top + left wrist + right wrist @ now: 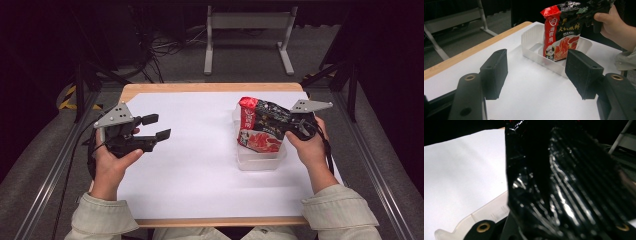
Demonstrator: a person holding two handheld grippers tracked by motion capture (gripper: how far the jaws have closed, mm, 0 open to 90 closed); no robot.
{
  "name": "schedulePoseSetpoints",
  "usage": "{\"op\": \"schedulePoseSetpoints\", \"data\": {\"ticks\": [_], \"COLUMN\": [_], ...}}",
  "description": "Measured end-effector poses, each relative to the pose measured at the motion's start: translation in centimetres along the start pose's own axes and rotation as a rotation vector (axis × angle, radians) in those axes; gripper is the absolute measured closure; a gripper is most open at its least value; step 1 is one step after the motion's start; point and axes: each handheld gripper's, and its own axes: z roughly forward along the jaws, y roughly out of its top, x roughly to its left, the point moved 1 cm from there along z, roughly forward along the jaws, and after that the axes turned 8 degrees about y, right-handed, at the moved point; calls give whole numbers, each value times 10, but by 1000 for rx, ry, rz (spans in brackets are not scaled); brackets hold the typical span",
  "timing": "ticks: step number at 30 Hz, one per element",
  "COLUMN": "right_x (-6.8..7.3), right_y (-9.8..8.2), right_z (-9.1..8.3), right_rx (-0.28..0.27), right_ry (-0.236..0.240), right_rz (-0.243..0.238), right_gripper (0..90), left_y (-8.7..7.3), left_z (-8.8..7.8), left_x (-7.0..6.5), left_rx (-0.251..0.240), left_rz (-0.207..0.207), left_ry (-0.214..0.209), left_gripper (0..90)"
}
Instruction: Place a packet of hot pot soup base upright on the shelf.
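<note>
Sauce packet — red and black, glossy — stands nearly upright with its lower end inside the clear plastic tray on the right side of the white table. We pinch its upper edge with the right gripper; in the right gripper view the black foil sits pressed between the jaws, right up against the lens. Our left gripper hovers well apart over the left of the table, its jaws spread and holding nothing.

We judge the main risk to be the packet toppling. It is tall, the tray wall is low, and only a thin strip of slick foil is gripped, so if we let go while it stands on end it could tip over the rim onto the table. The light tray is another worry — nothing braces it, so a downward or sideways push from the packet could slide or tilt it.
</note>
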Motion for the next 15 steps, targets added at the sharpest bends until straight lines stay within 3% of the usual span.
{"op": "schedulePoseSetpoints", "data": {"ticks": [15], "right_x": [2], "right_y": [-10], "right_z": [-2], "right_rx": [-27], "right_ry": [-13], "right_rz": [2], "right_gripper": [798], "left_y": [-1], "left_z": [2], "left_x": [-1], "left_rx": [9], "left_rz": [-14], "left_ry": [-16], "left_gripper": [354]}}
